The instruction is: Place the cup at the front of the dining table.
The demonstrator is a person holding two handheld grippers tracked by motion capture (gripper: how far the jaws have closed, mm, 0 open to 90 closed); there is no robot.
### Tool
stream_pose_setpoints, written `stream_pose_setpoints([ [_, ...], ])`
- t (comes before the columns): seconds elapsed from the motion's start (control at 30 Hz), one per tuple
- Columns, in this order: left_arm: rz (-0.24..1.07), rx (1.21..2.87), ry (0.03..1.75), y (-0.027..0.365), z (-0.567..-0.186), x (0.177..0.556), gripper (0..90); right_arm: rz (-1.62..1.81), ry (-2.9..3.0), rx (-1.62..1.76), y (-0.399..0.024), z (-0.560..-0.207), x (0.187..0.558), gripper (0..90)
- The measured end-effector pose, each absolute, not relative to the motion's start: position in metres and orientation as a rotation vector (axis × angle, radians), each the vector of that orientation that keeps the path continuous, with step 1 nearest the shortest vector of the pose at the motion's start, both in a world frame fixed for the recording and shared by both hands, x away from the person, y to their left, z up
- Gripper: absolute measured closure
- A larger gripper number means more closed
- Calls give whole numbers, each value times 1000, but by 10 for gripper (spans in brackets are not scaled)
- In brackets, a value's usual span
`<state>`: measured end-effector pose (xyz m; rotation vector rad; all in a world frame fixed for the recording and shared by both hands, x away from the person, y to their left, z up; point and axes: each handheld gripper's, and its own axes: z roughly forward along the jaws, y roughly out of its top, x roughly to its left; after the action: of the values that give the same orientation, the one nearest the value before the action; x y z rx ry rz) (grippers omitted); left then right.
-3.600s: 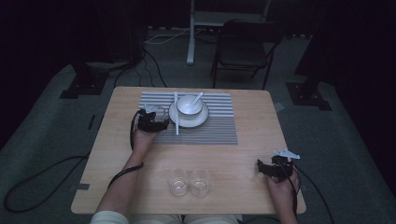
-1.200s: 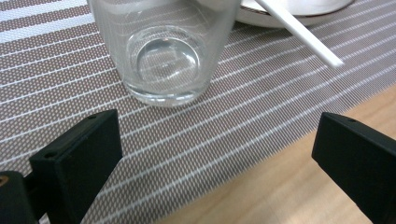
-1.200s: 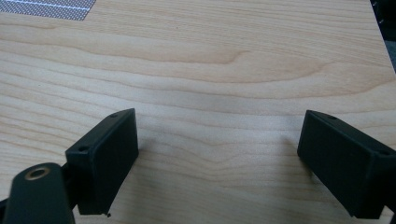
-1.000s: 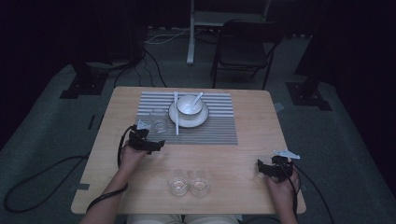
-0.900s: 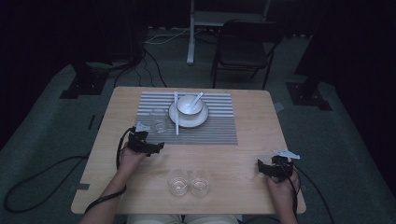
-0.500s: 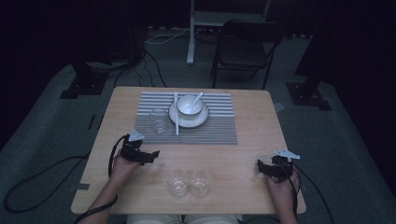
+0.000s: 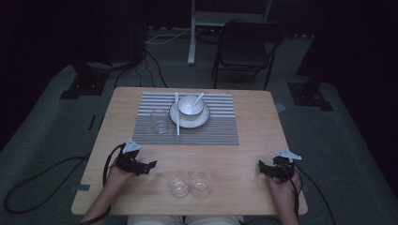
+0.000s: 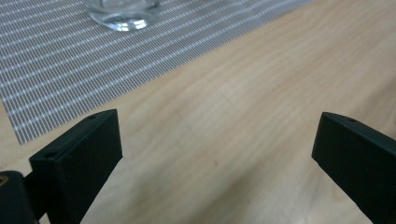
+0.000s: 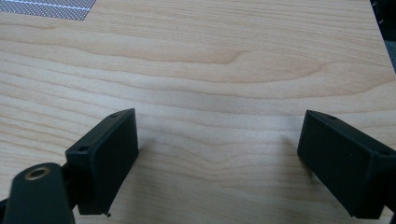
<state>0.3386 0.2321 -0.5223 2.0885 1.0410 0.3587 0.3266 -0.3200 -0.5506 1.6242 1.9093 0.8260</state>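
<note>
In the left gripper view we see just the bottom of a glass [image 8: 122, 14] because the top edge cuts it off, and from high up the two glasses [image 7: 190, 182] near us and the spoon [image 7: 198, 98] in the bowl [image 7: 189, 106] are too small to tell much.

No legible text, label, brand, number or sign found on counter [image 7: 253, 140], striped placemat [image 7: 216, 126], bowl [image 7: 190, 105], glasses or either claw. Surfaces plain; far background too dark to read.
</note>
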Motion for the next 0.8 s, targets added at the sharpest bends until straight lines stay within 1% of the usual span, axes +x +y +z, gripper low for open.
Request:
stream_pose_setpoints([
  [0.33, 310, 2087, 1007, 243, -532, 313, 18, 826, 1908, 1628, -320, -550, 327, 118],
  [0.43, 331, 2099, 977, 247, -535, 305, 17, 826, 1908, 1628, -320, -550, 327, 117],
  [0.7, 314, 2090, 952, 264, -536, 289, 18, 826, 1908, 1628, -320, -550, 326, 117],
  [0.8, 322, 2121, 940, 269, -538, 282, 17, 826, 1908, 1628, -320, -550, 327, 117],
])
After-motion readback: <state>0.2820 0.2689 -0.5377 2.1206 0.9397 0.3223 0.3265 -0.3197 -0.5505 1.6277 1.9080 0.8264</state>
